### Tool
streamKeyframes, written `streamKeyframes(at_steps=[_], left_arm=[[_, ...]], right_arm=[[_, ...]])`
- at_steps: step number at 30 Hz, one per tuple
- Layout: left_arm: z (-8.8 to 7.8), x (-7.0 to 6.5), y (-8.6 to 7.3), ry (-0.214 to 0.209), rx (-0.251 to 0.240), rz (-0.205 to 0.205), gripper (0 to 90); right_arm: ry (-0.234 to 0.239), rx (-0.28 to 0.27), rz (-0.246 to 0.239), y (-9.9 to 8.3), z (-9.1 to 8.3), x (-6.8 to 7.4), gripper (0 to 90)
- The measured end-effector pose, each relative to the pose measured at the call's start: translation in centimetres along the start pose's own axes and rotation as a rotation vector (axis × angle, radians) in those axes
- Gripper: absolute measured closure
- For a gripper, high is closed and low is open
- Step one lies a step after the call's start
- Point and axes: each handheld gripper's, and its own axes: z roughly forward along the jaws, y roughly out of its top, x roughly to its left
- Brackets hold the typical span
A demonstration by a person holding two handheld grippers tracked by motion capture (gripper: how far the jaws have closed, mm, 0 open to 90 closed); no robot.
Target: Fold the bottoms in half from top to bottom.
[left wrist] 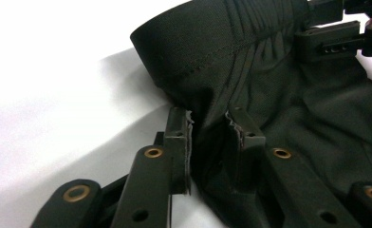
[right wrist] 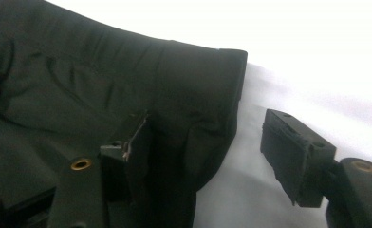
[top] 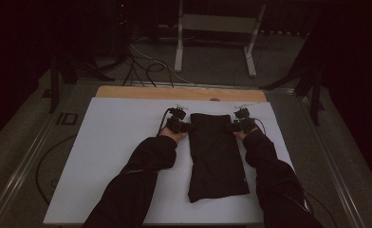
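I'm pinching the folded black fabric shorts (top: 216, 154) in my left gripper (left wrist: 211, 124) near the tabletop's (top: 117, 142) far edge — right gripper (right wrist: 208, 142) is gaping around the other corner, risking a lopsided lift.

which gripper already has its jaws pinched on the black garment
The left gripper: its jaws squeeze a fold of the black garment between them. The right gripper stands wide, one jaw on the cloth, the other off its edge over the white tabletop.

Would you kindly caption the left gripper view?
Left gripper pinching the black garment's edge on a white table.
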Motion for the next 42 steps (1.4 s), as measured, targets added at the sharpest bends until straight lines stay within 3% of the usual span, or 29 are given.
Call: streamKeyframes(at_steps=[4, 7, 9, 16, 20, 22, 24, 33, 39, 42], left_arm=[[0.0, -0.1, 0.0, -0.007, -0.001, 0.004, 79.9], [0.0, -0.1, 0.0, -0.006, 0.000, 0.008, 81.1], [0.0, -0.1, 0.0, -0.006, 0.002, 0.009, 81.3], [0.0, -0.2, 0.0, -0.005, 0.004, 0.011, 83.2], [0.0, -0.4, 0.0, 0.004, -0.003, 0.028, 84.1], [-0.1, -0.5, -0.1, 0.003, -0.008, 0.046, 84.8], [-0.1, -0.5, -0.1, 0.005, -0.010, 0.048, 84.9], [-0.6, -0.9, 0.2, 0.008, -0.026, 0.061, 85.7], [-1.0, -1.1, 0.2, 0.004, -0.047, 0.086, 85.8], [-1.3, -1.1, 0.2, -0.002, -0.053, 0.080, 85.9]], right_arm=[[-0.012, -0.001, -0.012, -0.2, 0.0, 0.2, 35.6], [-0.014, 0.000, -0.022, -0.2, -0.1, 0.4, 42.9], [0.019, -0.003, -0.038, -0.3, -0.2, 0.5, 50.1], [0.036, 0.014, -0.072, -0.3, -0.2, 1.1, 53.6], [0.041, 0.020, -0.095, -0.3, -0.2, 1.7, 64.4], [0.053, 0.020, -0.108, -0.3, -0.3, 1.8, 75.9], [0.058, 0.023, -0.124, -0.4, -0.3, 2.1, 81.0], [0.017, 0.016, -0.184, -0.4, -0.6, 2.9, 85.2], [0.010, -0.016, -0.197, -0.2, -1.3, 3.1, 85.2], [0.012, -0.035, -0.195, -0.1, -1.9, 3.1, 85.3]])
